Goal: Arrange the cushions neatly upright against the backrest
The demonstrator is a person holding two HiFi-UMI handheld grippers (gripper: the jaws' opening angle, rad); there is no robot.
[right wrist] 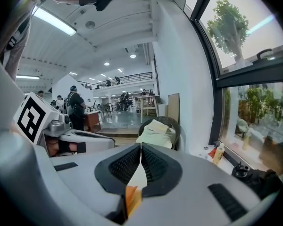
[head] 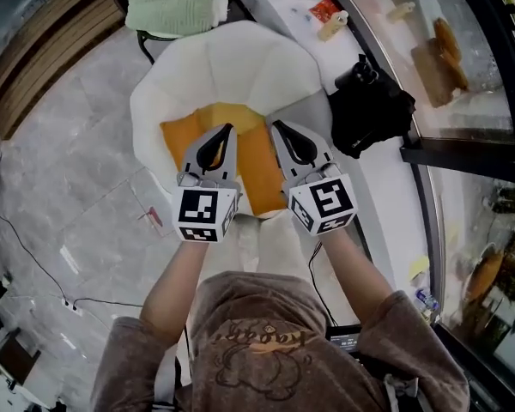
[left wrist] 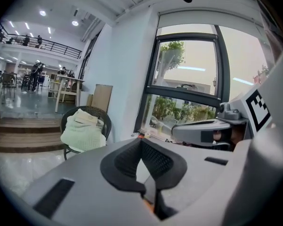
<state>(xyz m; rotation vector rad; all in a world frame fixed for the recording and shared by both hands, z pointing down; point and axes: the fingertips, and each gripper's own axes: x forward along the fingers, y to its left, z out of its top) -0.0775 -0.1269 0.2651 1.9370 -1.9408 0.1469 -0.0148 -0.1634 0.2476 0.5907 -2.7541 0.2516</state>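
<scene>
Though only head view shows orange cushion (head: 256, 177) plainly | left claw (head: 229, 128), right claw (head: 275, 125) closed

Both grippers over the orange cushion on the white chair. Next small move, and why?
Probably open both jaws: the left gripper and right gripper hang shut and empty over the orange cushion, which looks flat on the white chair seat, not upright.

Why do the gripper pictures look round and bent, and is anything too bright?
Left gripper view: the wide-angle lens bows the window frame, the corners go black, and the sky is washed out. Right gripper view: same bowing, and the ceiling light glares. Head view: evenly lit; the floor curves near the edges.
</scene>
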